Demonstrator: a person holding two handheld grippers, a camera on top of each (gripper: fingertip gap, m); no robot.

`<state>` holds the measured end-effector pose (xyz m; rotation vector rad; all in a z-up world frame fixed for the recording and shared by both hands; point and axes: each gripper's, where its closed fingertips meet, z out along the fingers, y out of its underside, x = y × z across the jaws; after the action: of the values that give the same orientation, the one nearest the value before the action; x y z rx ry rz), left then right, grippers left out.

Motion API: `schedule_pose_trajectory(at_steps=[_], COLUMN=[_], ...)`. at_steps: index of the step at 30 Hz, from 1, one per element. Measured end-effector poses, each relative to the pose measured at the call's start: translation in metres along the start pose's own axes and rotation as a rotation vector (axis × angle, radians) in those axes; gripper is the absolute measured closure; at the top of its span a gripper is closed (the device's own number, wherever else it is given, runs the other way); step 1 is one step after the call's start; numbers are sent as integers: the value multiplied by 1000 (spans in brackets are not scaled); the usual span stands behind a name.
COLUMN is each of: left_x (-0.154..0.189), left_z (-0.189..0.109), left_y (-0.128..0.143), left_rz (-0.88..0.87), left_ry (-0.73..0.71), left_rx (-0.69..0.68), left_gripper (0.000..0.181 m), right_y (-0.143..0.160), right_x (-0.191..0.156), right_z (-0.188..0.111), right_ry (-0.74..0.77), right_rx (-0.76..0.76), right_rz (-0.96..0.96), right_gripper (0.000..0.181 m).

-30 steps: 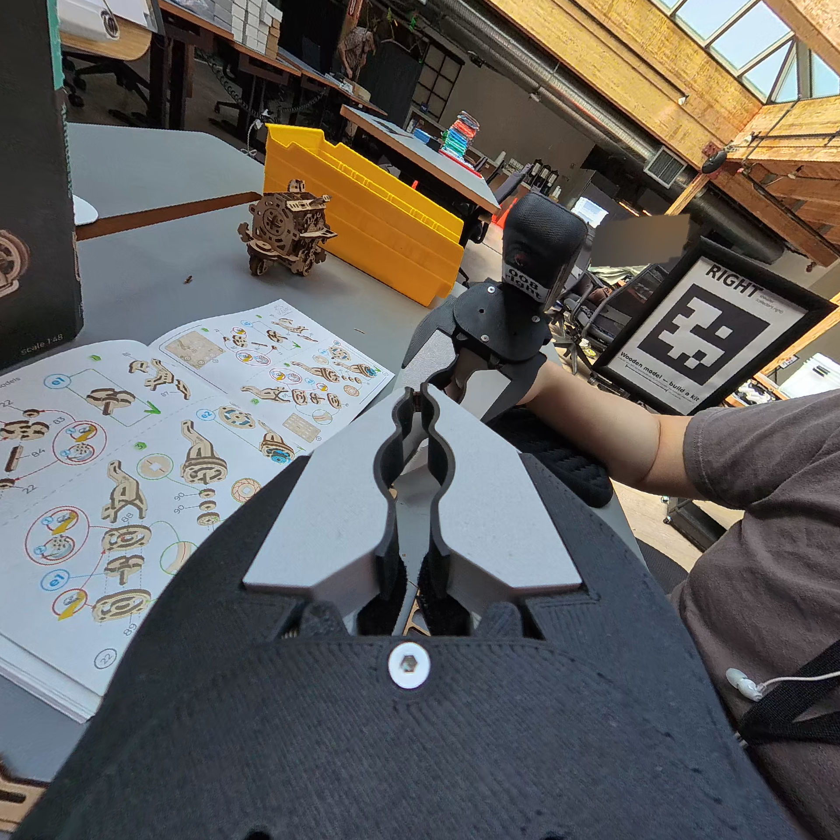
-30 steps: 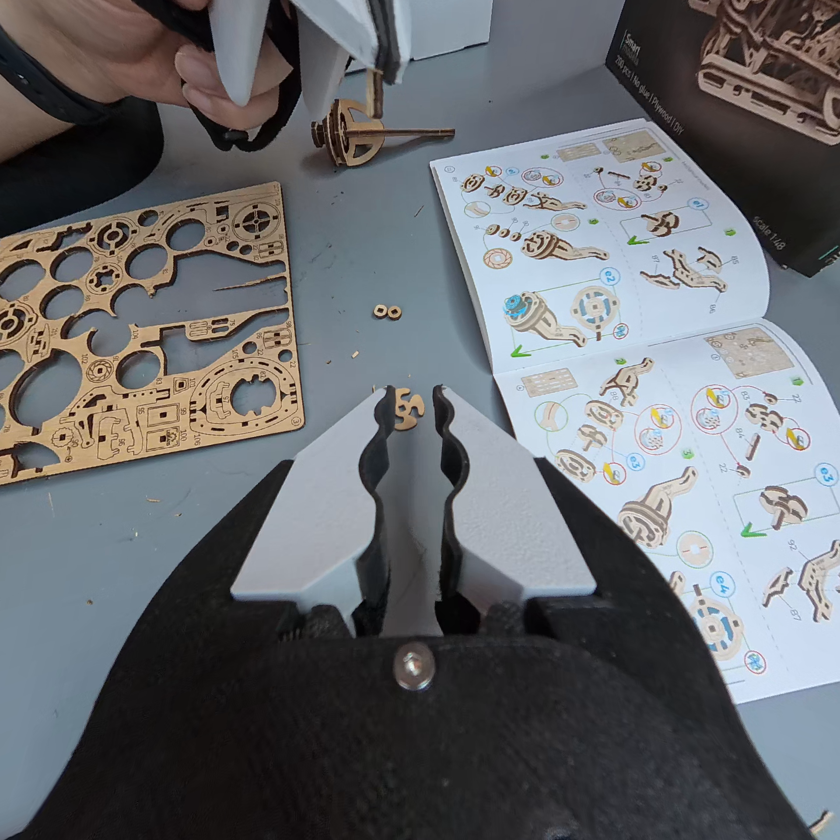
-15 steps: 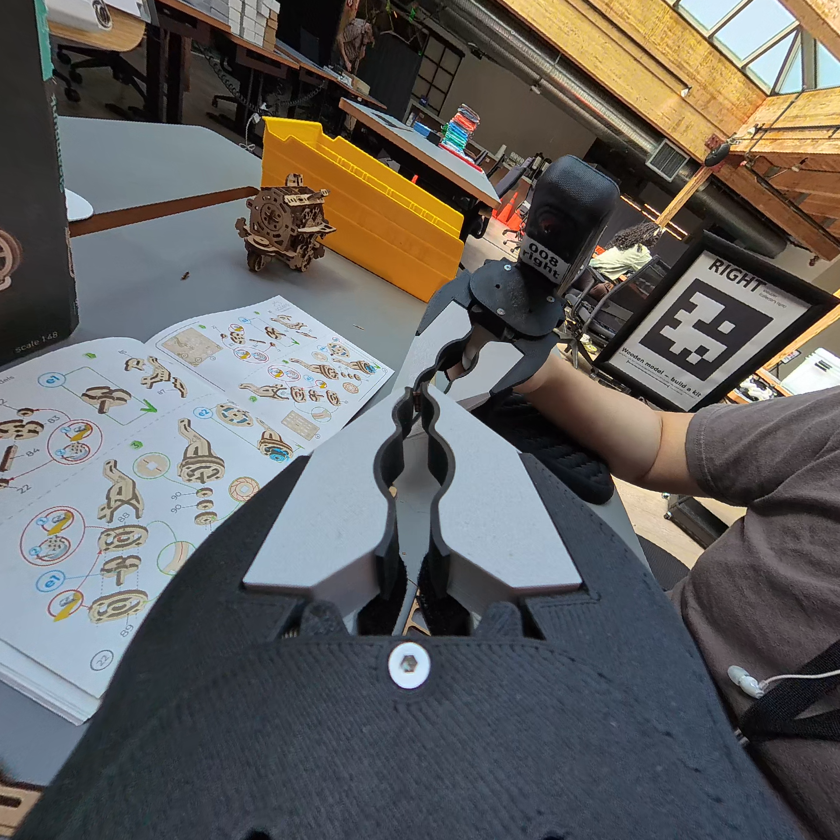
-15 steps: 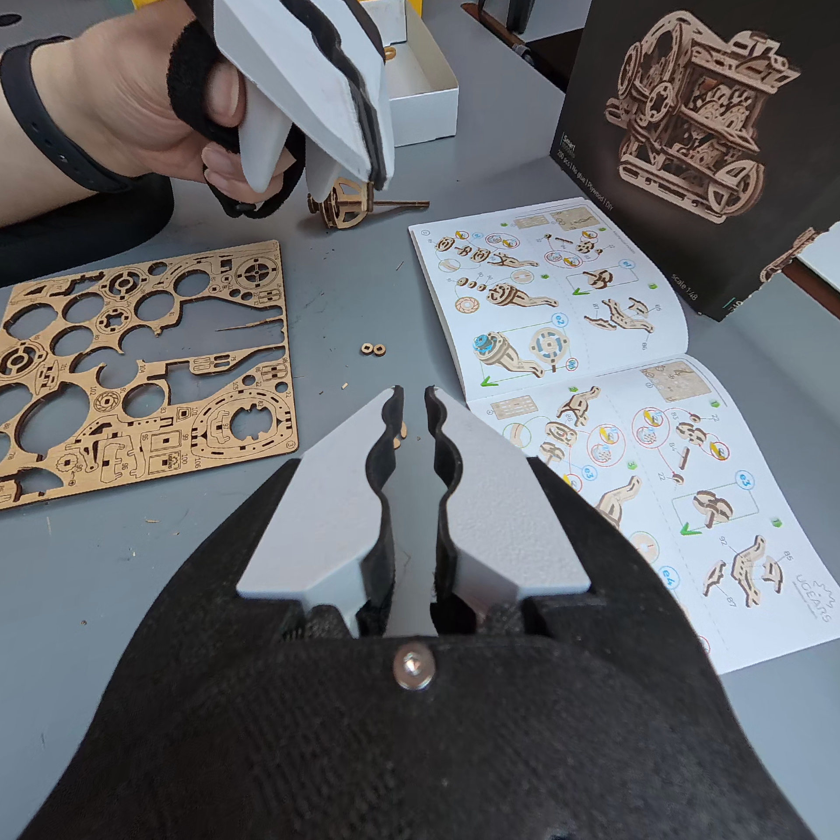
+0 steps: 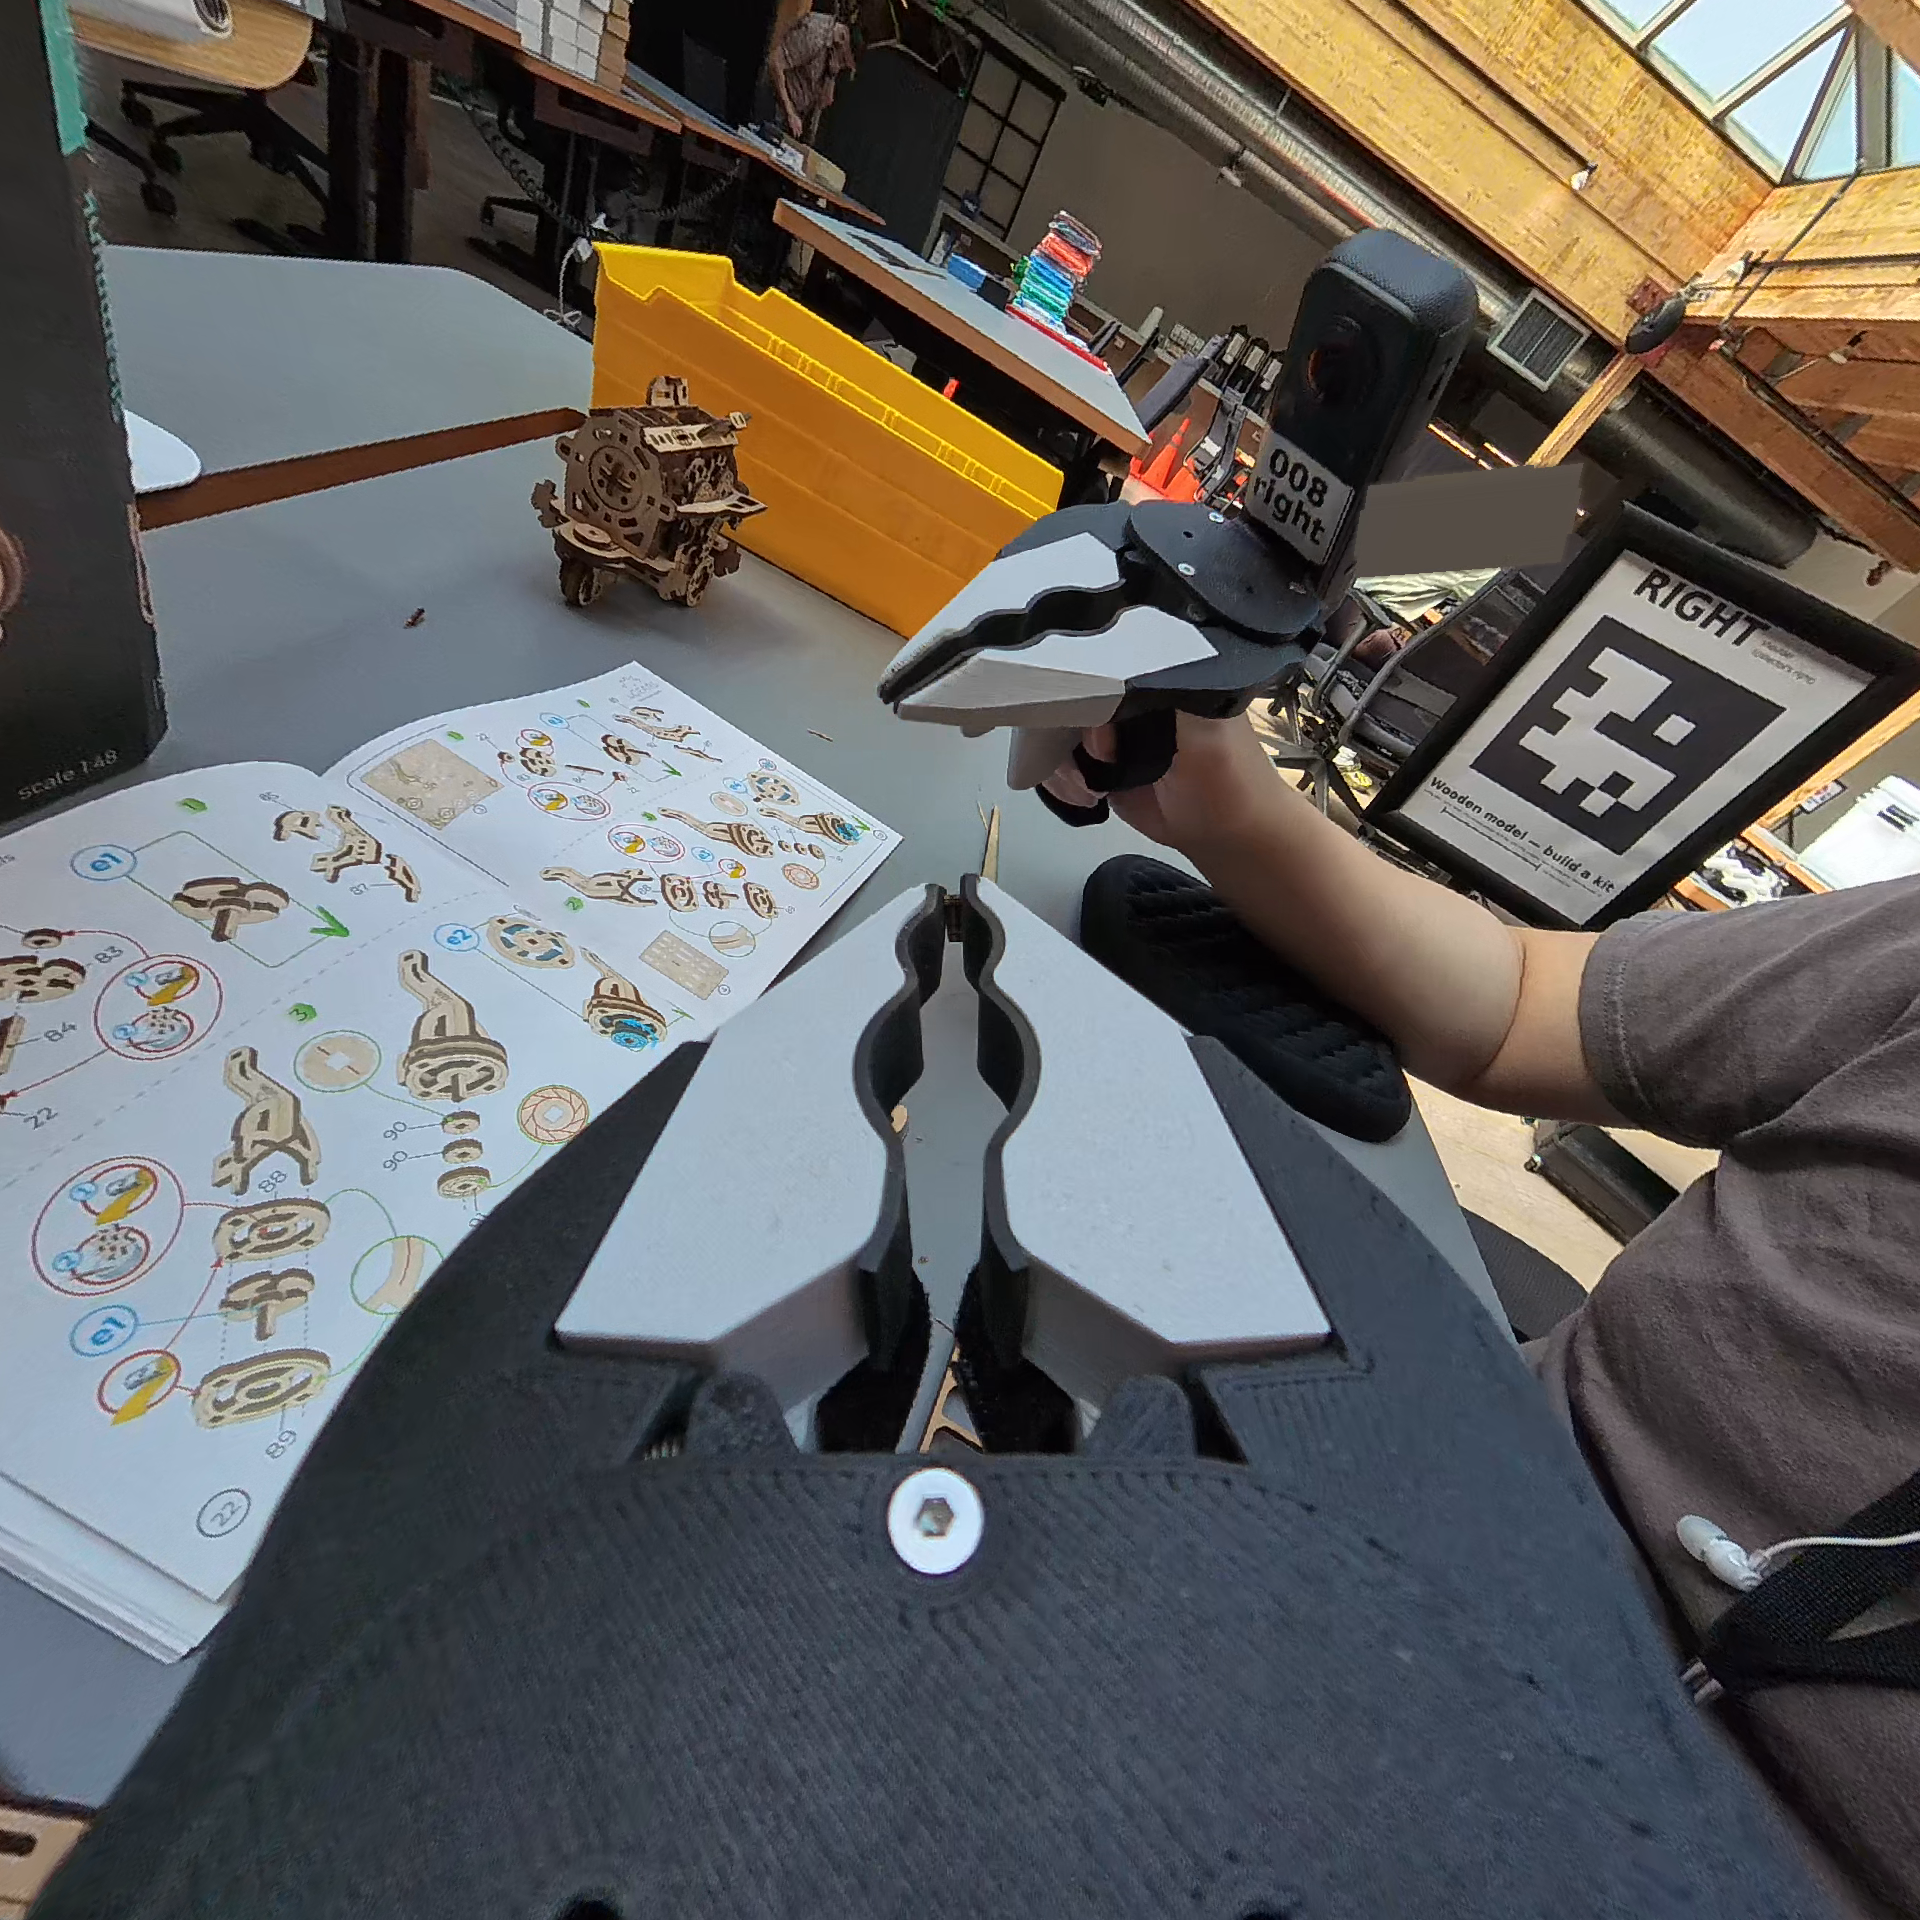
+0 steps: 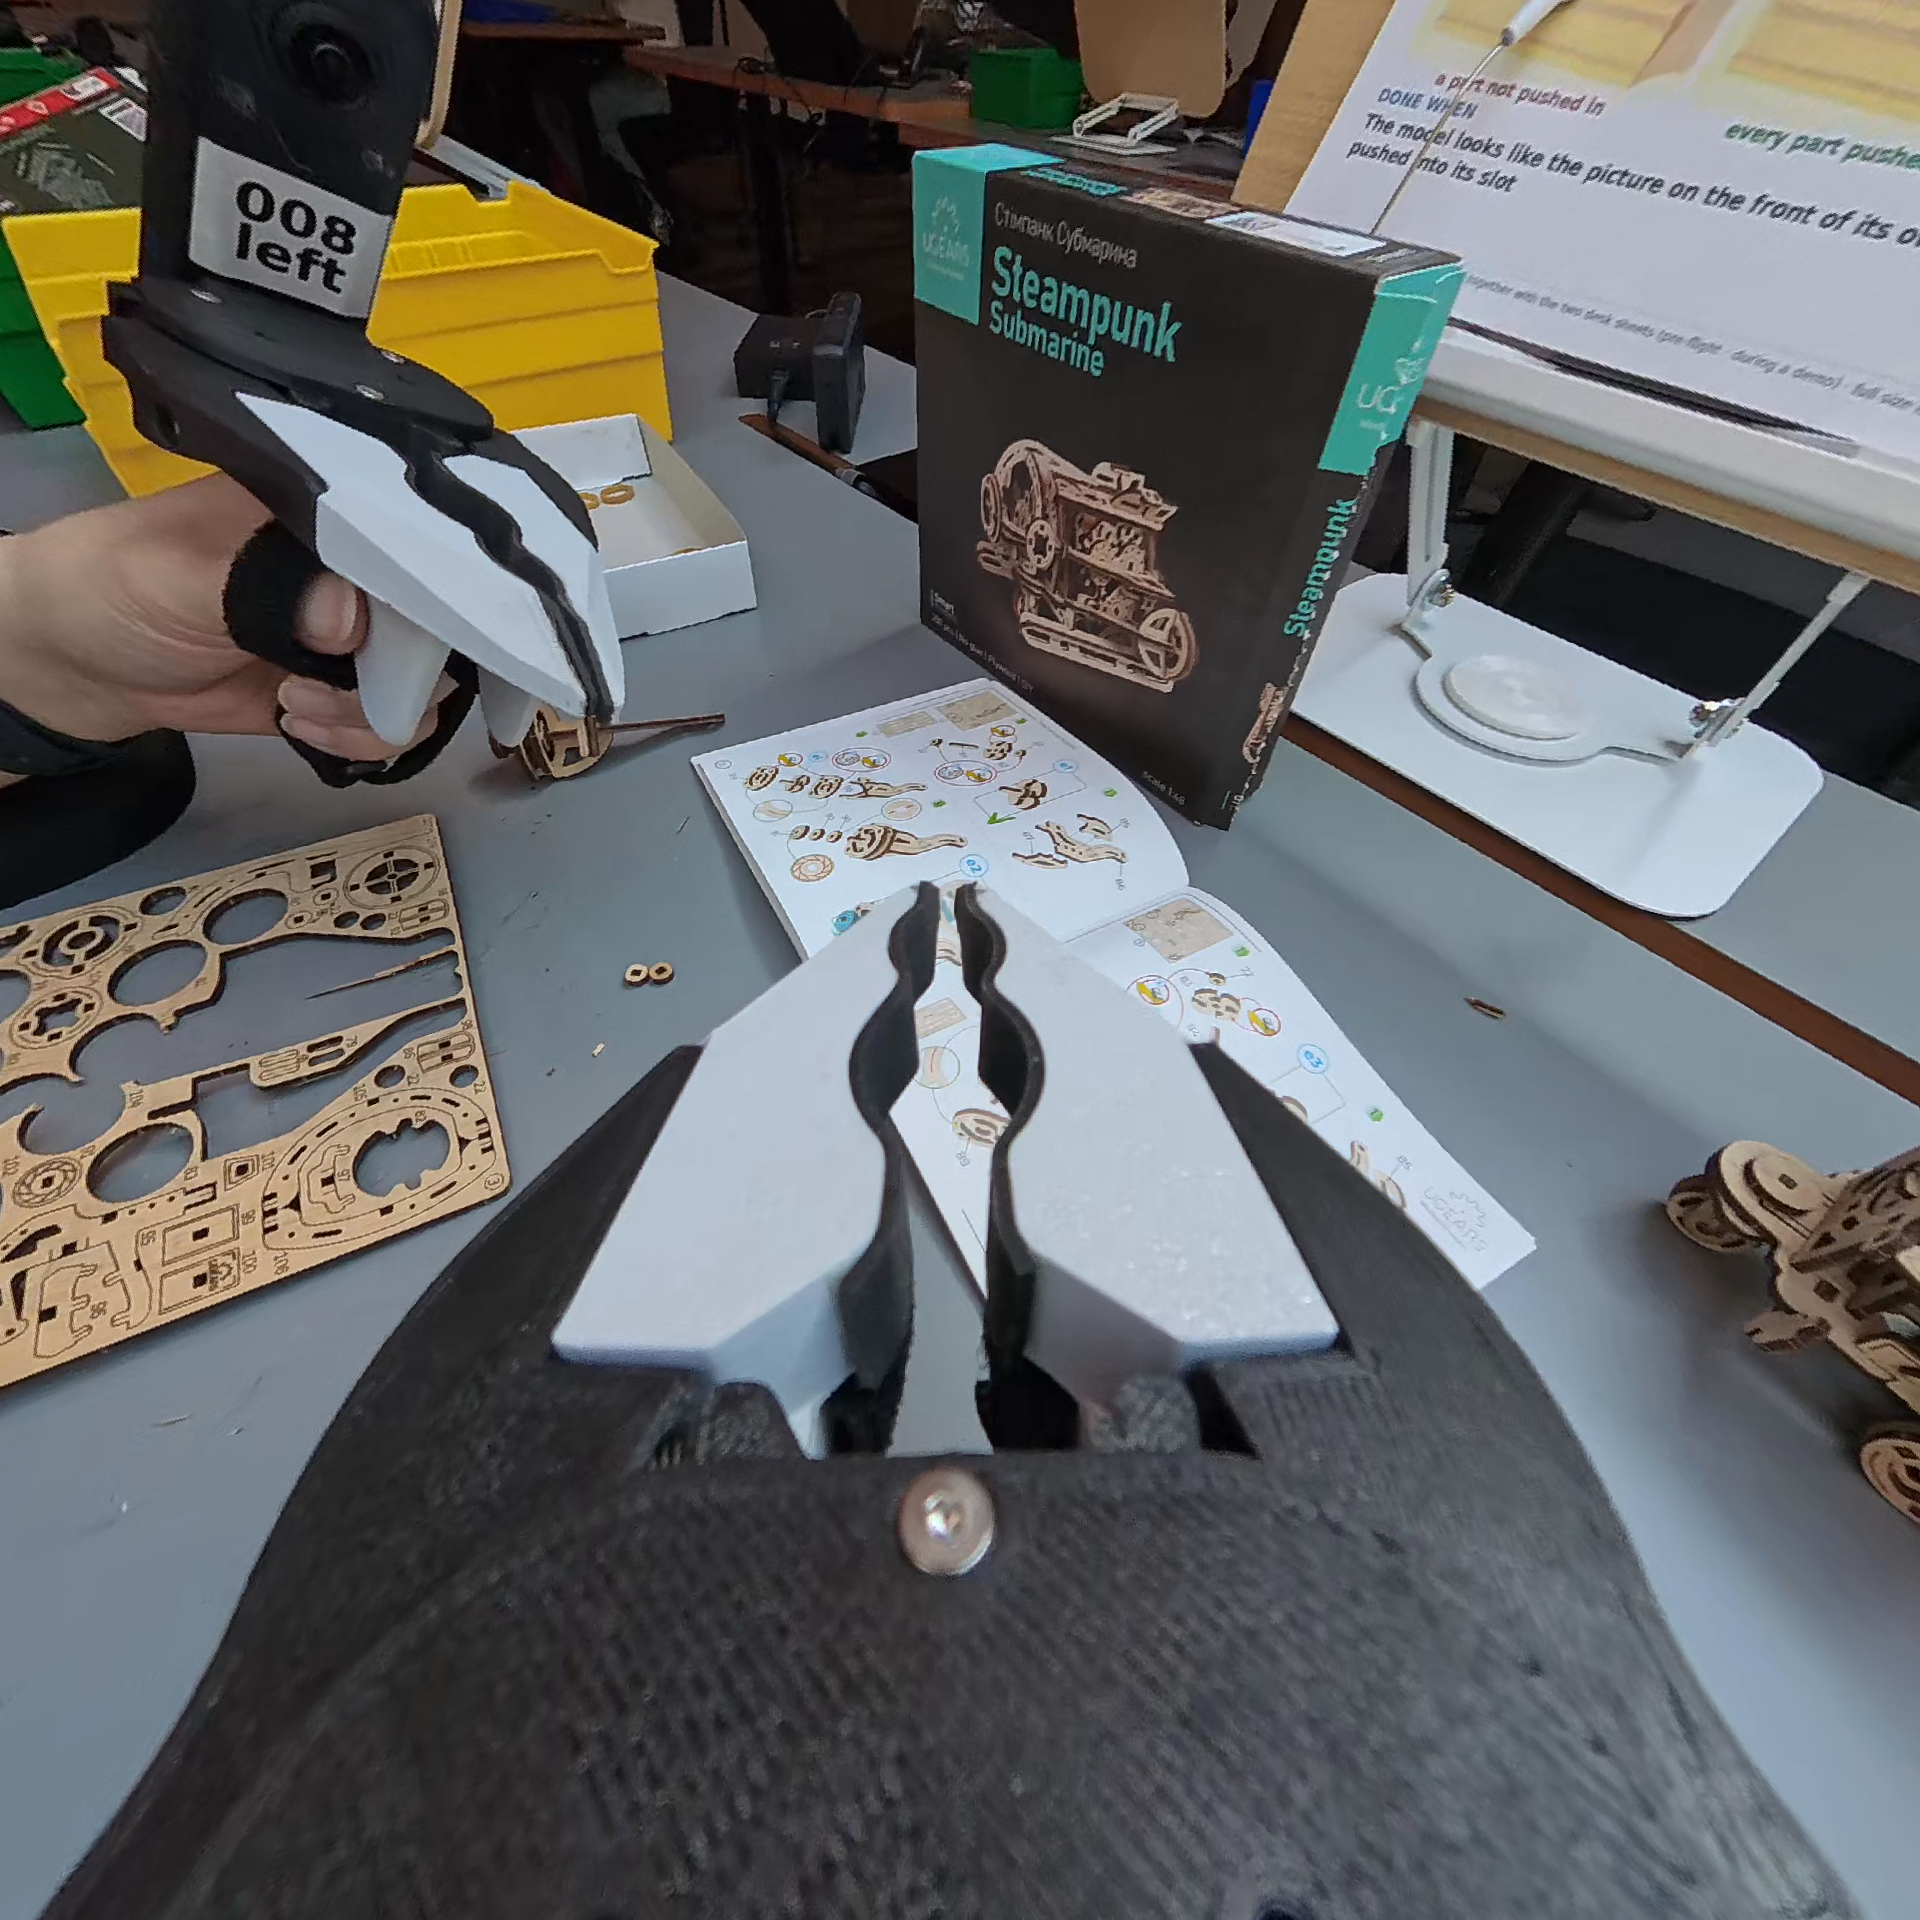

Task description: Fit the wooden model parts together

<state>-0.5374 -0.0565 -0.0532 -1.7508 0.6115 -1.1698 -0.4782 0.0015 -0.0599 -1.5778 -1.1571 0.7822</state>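
**Left tool pins the wheel part, right tool lifted**

We see the left tool (image 6: 601, 698) angled down at the desk (image 6: 1558, 1091), clenched on a small wheel part (image 6: 561, 743) with a thin rod sticking out sideways; the part sits at the tips, just beyond the booklet (image 6: 935, 800). The right tool (image 5: 899, 691) hangs in the air above the desk, its jaws drawn almost together with only a slim gap. We cannot tell whether anything is pinched there. A punched-out sheet (image 6: 208, 1091) lies flat to the left, with 2 tiny joined rings (image 6: 648, 974) between it and the booklet. The box (image 6: 1143, 468) stands upright behind the booklet. A built model (image 5: 644, 509) rests beside a yellow bin (image 5: 831, 436).
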Motion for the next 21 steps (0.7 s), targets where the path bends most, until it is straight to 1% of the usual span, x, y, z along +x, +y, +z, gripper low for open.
schedule_pose_trajectory(at_steps=[5, 9, 13, 18, 21], left_x=[0, 0, 0, -1, -1], left_z=[3, 6, 8, 10, 11], left_y=[4, 9, 12, 17, 22], left_rz=[3, 10, 5, 4, 2], left_ry=[-3, -9, -9, -15, -16], left_rx=[-22, -48, -68, -96, -121], left_gripper=[180, 180, 180, 180, 180], right_y=[-16, -19, -19, -23, -25], right_x=[20, 32, 32, 30, 23], right_z=[-18, -26, -26, -27, -26], right_ry=[78, 106, 81, 84, 46], right_rx=[94, 120, 140, 153, 161], right_rz=[20, 45, 79, 52, 40], right_gripper=[181, 181, 181, 181, 181])
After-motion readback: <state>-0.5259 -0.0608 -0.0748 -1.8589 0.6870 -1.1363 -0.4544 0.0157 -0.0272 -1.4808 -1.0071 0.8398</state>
